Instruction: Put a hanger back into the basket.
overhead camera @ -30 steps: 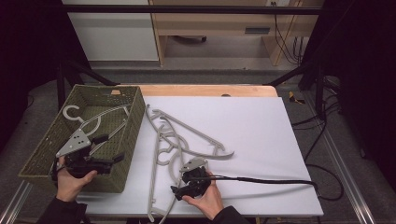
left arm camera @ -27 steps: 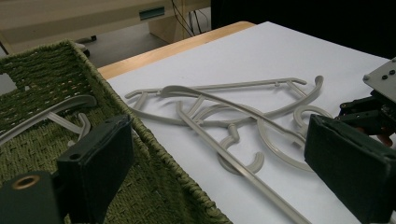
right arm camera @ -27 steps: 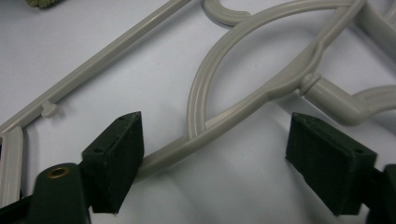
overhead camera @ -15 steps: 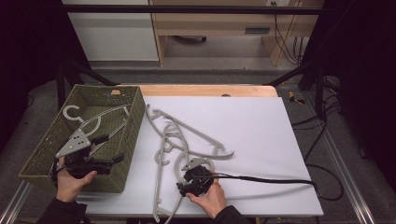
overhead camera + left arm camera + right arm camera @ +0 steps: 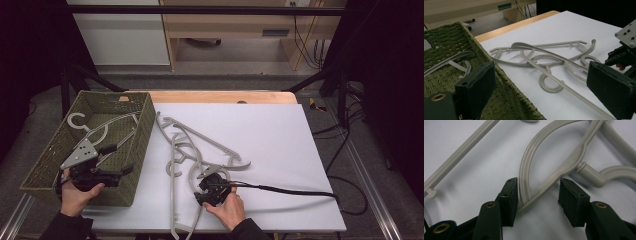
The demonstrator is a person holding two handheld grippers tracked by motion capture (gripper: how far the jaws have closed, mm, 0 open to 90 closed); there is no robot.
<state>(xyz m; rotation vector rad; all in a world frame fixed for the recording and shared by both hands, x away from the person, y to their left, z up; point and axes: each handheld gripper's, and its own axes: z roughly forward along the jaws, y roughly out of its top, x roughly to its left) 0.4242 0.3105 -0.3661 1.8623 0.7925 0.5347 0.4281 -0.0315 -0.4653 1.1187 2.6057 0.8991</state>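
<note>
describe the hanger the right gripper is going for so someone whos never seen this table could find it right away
On the white table top, right of the green woven basket, lies a tangle of grey plastic hangers. The one meant is the hanger at the pile's near edge. Unlike its neighbours, its curved hook loop sits between the jaws of the right gripper, which have just been closing around it.

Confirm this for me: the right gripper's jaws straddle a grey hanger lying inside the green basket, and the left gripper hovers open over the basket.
Not quite: the hanger between the right gripper jaws lies on the white table, not in the basket, as the right gripper view shows. The left gripper part holds.
</note>
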